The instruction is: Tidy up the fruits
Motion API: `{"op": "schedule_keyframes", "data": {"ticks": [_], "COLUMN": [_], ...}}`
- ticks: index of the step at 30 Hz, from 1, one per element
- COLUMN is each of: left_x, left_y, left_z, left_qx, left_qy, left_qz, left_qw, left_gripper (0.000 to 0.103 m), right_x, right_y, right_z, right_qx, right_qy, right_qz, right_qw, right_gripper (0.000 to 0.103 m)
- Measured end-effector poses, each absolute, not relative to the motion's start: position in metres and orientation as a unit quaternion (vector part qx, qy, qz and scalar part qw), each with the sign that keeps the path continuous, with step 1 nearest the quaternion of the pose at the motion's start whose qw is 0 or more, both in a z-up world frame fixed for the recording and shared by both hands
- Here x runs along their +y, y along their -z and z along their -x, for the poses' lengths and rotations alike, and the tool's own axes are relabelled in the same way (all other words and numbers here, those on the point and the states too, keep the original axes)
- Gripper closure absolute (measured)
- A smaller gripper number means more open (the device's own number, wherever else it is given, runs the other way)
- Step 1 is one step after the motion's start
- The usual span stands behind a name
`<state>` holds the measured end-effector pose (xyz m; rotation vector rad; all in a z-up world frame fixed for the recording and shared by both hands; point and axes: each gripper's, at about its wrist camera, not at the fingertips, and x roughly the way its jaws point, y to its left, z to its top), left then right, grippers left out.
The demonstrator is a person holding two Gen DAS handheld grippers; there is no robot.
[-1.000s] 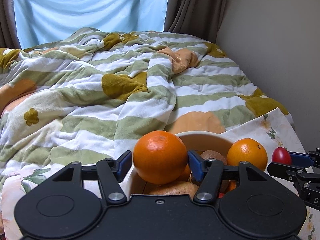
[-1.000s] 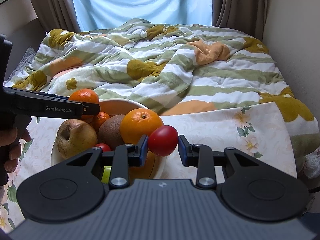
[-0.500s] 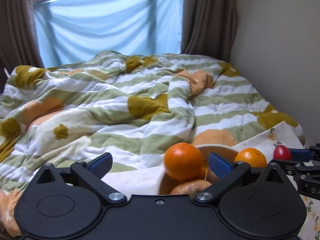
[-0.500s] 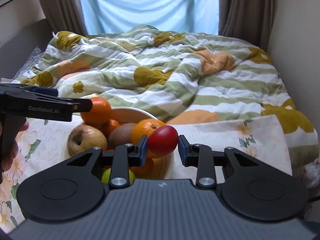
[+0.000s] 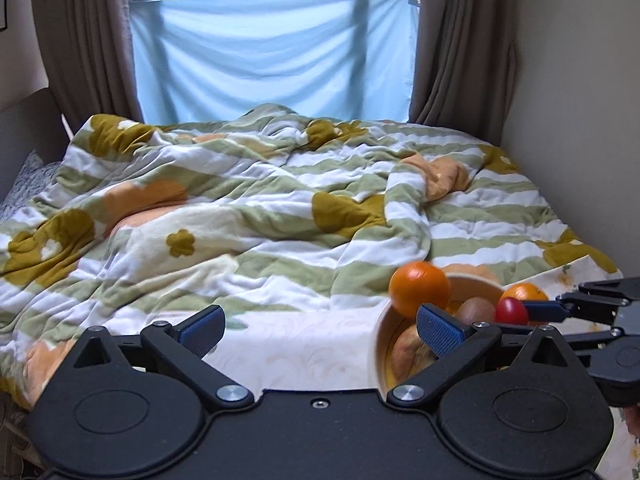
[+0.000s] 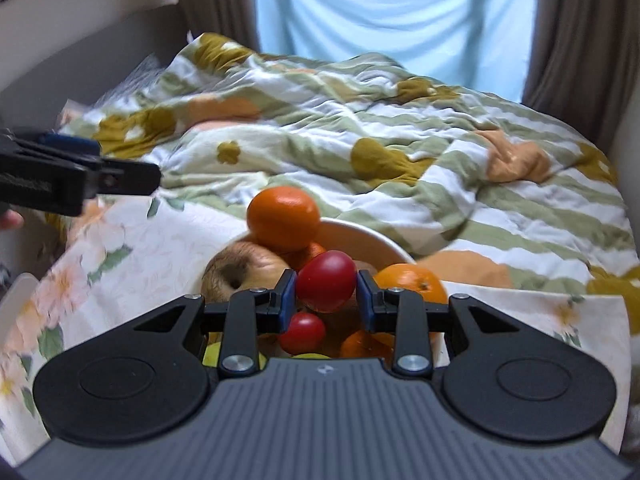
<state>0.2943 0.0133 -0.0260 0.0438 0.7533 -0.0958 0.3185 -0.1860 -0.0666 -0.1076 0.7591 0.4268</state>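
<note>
A cream bowl [image 6: 360,236] holds a brownish apple [image 6: 240,268], a small red tomato [image 6: 302,332] and several oranges. One large orange [image 5: 420,294] sits on top at the bowl's left rim. My left gripper [image 5: 320,330] is open wide and holds nothing; the orange is just beyond its right finger. My right gripper [image 6: 326,296] is shut on a bigger red tomato [image 6: 326,286] and holds it above the fruit in the bowl. That tomato [image 5: 511,311] also shows at the right in the left wrist view.
The bowl stands on a floral cloth [image 6: 132,248] at the foot of a bed. A rumpled green-and-white striped quilt [image 5: 260,216] lies behind it. A plain wall [image 5: 580,100] runs along the right, with curtains and a window at the back.
My left gripper opened, let go of the large orange and drew back up and to the left. The orange stayed on the bowl. My right gripper carried the tomato left, over the bowl.
</note>
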Motion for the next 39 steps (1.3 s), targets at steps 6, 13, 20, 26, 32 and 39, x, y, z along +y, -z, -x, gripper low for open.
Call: {"op": "schedule_keyframes", "data": {"ticks": [6, 13, 20, 26, 32, 39], "left_x": [0.019, 0.015, 0.003, -0.008, -0.02, -0.025], "left_y": [0.031, 0.02, -0.006, -0.037, -0.06, -0.055], "left_z": [-0.284, -0.263, -0.228, -0.187, -0.138, -0.096], "left_qx": [0.37, 0.357, 0.33, 0.303, 0.284, 0.306], "left_qy": [0.034, 0.026, 0.023, 0.023, 0.023, 0.016], "left_qz": [-0.016, -0.009, -0.005, 0.003, 0.0, -0.01], "left_qw": [0.928, 0.934, 0.944, 0.953, 0.959, 0.952], "left_gripper": [0.0, 0.0, 0.0, 0.0, 0.0, 0.0], "right_x": [-0.183, -0.191, -0.207, -0.227, -0.253, -0.271], "right_y": [0.076, 0.064, 0.033, -0.007, -0.05, -0.062], "right_z": [-0.319, -0.297, -0.267, -0.227, -0.178, -0.128], "right_qx": [0.361, 0.333, 0.312, 0.307, 0.314, 0.326], "right_qy": [-0.221, -0.216, -0.213, -0.189, -0.151, -0.085], "right_qz": [0.076, 0.063, 0.052, 0.041, -0.003, 0.001], "right_qw": [0.903, 0.916, 0.925, 0.932, 0.937, 0.942], "right_gripper": [0.043, 0.003, 0.003, 0.003, 0.0, 0.0]}}
